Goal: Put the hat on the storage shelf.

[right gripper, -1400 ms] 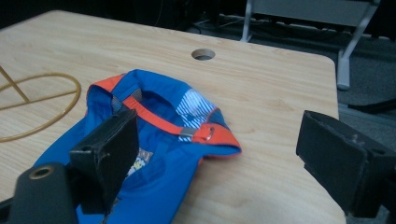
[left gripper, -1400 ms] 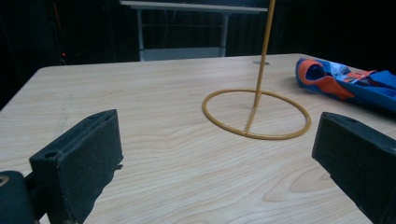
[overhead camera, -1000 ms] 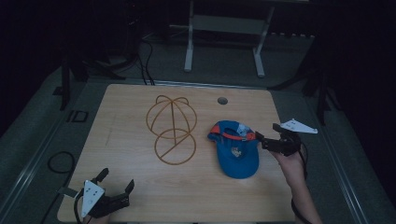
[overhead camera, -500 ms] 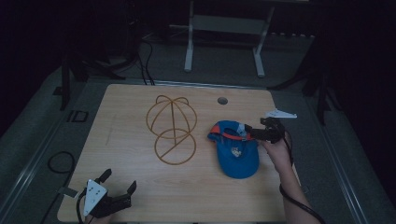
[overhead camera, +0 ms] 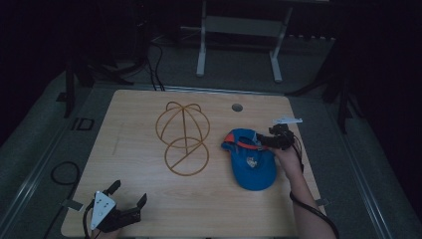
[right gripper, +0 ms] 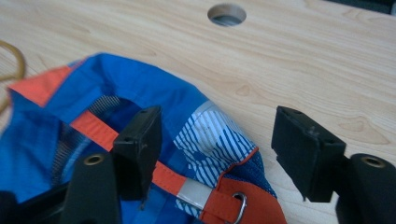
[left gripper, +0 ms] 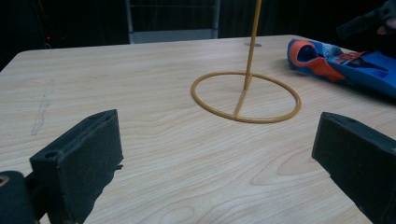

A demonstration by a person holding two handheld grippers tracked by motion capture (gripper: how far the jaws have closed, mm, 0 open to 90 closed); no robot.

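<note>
my right fingers (right gripper: 140,140), just closing in but not yet pinching, straddle the cap (right gripper: 140,107) rim; the left gripper (overhead camera: 117,211), spread, sits far off.

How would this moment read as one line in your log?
right gripper: jaws closing around blue cap back edge, not gripping | left gripper: open, idle | wire stand: empty

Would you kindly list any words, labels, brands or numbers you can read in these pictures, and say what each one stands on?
None can be read.
Blue cap: a small pale patch on the crown in the high view, too small and blurred to tell.
Wooden table, wire hat stand: no lettering visible.
</note>
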